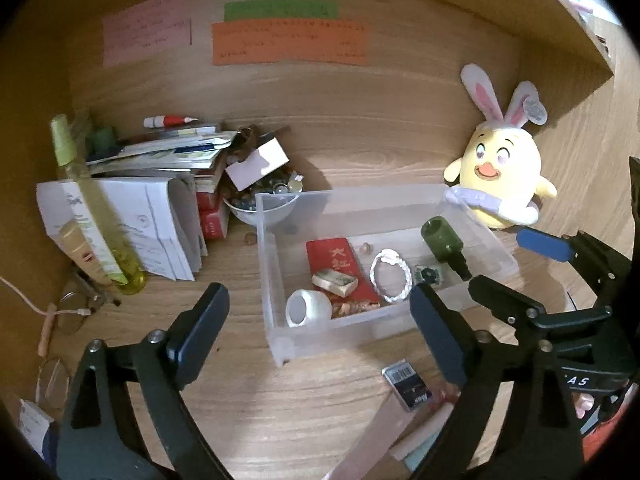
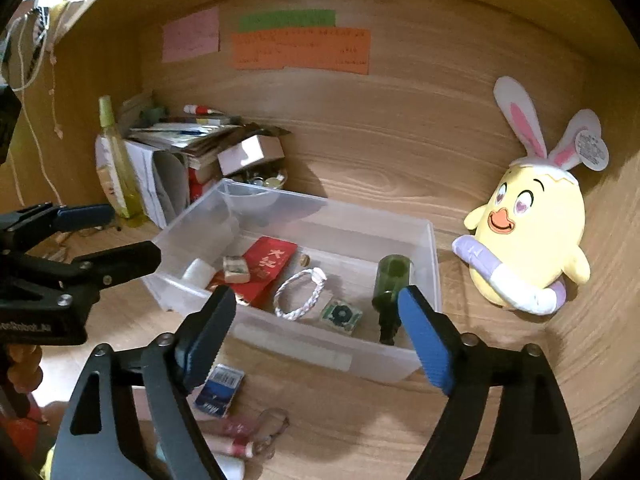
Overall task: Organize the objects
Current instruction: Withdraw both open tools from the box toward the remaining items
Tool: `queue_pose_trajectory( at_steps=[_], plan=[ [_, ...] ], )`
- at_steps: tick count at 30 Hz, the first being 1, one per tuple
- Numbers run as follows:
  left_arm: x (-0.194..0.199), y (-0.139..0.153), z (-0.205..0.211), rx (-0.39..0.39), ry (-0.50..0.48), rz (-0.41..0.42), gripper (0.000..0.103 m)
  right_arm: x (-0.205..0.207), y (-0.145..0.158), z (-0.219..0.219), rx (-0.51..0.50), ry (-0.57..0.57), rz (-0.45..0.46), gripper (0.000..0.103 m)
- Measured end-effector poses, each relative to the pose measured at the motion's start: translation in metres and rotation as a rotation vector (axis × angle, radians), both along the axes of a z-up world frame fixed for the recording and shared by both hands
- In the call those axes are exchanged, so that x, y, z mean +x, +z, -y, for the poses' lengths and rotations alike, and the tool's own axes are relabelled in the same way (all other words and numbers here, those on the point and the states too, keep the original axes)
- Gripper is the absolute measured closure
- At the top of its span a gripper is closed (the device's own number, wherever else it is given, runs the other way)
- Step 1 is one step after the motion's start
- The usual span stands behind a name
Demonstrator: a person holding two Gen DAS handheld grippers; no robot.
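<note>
A clear plastic box (image 1: 265,280) (image 2: 340,216) stands on the wooden desk. Inside it lie a red packet (image 1: 334,260) (image 2: 272,258), a white braided bracelet (image 1: 391,276) (image 2: 300,294), a dark green bottle (image 1: 442,240) (image 2: 390,280), a white tape roll (image 1: 308,308) and a small printed block (image 1: 334,283) (image 2: 236,269). My left gripper (image 1: 320,304) (image 2: 116,236) hovers open over the box's near left part with nothing between its fingers. My right gripper (image 2: 316,300) (image 1: 520,270) is open too, over the box's front wall, and holds nothing.
A yellow chick plush with rabbit ears (image 1: 502,176) (image 2: 532,240) leans at the right wall. At the left are a paper pile (image 1: 160,160), a bowl of small bits (image 1: 264,204), a yellow-green spray bottle (image 1: 92,208) and glasses (image 1: 76,308). A small dark card box (image 1: 406,384) (image 2: 220,390) and pink tubes (image 2: 236,446) lie in front.
</note>
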State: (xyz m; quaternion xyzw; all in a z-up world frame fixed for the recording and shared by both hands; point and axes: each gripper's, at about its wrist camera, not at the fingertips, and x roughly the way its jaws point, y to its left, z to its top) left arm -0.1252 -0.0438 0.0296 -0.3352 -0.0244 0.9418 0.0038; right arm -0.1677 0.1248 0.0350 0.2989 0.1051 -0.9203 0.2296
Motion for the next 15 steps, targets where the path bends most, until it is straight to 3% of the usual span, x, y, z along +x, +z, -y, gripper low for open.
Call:
queue_pose_trajectory(
  at_steps=[4,15],
  plan=[
    [0.01,0.0,-0.002,-0.01,0.011,0.043,0.01,0.012,-0.002,-0.001,0.002,0.011,0.005,0.02],
    [0.042,-0.013,0.001,-0.023,0.0,0.046,0.01,0.025,-0.039,0.011,0.014,0.049,0.119,0.019]
  ],
)
